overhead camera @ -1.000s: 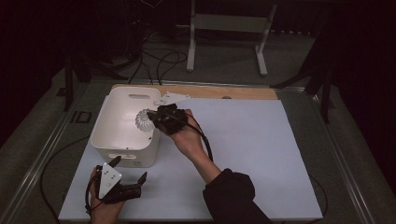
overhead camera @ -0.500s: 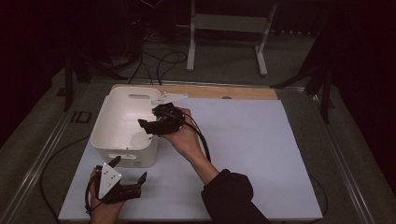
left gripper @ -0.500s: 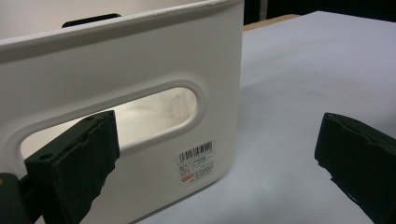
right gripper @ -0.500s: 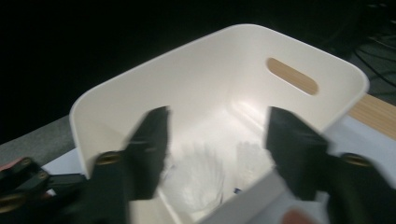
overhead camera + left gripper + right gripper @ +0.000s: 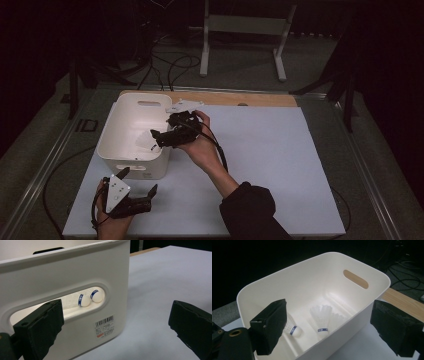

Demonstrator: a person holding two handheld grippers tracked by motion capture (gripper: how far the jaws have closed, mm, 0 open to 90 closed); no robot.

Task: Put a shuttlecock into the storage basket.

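Barcode sticker (image 5: pixel 105 326) on the white bin (image 5: pixel 131 160) near its handle slot (print too small to read). Two shuttlecocks (image 5: pixel 323 319) lie inside on the floor, blue bands on the corks. My right gripper (image 5: pixel 161 139) over the rim, jaws just opened wide, nothing between. Left gripper (image 5: pixel 134 196) beside the bin on the white sheet (image 5: pixel 280 165), jaws apart, empty.

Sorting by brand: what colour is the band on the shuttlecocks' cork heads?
Blue, on white shuttlecocks; clearest in the right gripper view.
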